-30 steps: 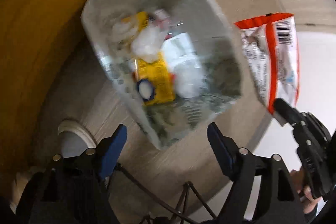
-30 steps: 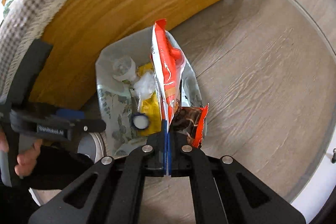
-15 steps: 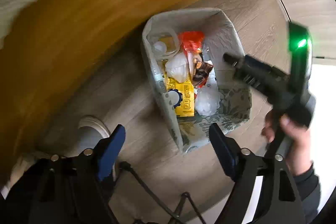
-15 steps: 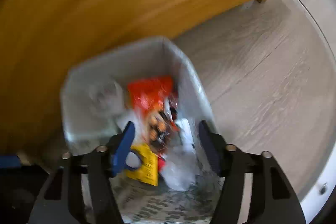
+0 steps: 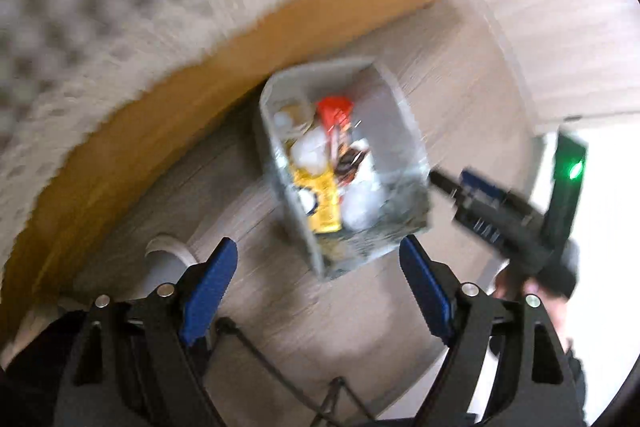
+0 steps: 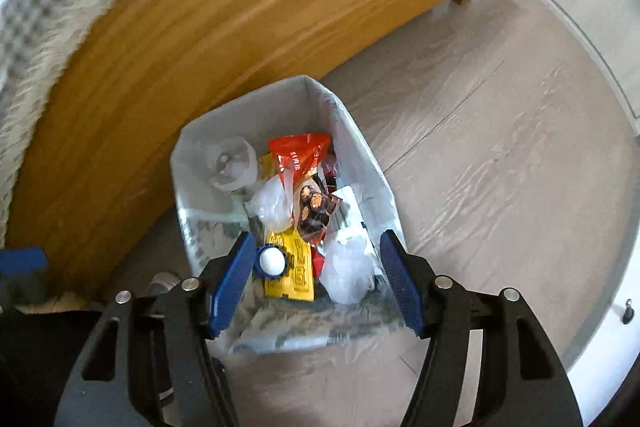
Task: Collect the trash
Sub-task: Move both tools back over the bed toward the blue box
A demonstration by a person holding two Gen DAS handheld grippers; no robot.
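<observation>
- The right gripper (image 6: 316, 281) hangs over the trash bin (image 6: 352, 143), its blue-padded fingers (image 6: 232, 283) spread wide apart with nothing between them.
- The bin stands on the pale wood-grain floor (image 6: 500, 163), close against the orange-brown wooden bed frame (image 6: 240, 27).
- A clear plastic liner with a grey-green print lines the bin.
- Inside the bin lies the red-orange snack bag (image 6: 298, 153), with its brown printed part lower down, toward the gripper.
- Beside the bag sit a clear plastic cup (image 6: 232, 165), crumpled clear plastic (image 6: 274, 201), a yellow packet (image 6: 294, 267) and a blue-and-white cap (image 6: 271, 261).
- The left gripper (image 5: 316, 291) is also open, empty, with its fingers (image 5: 208, 287) wide apart above the floor just short of the bin (image 5: 404, 115).
- The left view is blurred; it shows the right gripper (image 5: 464, 187) to the right of the bin.
- A checked, fringed blanket (image 5: 120, 7) covers the top of the bed.
</observation>
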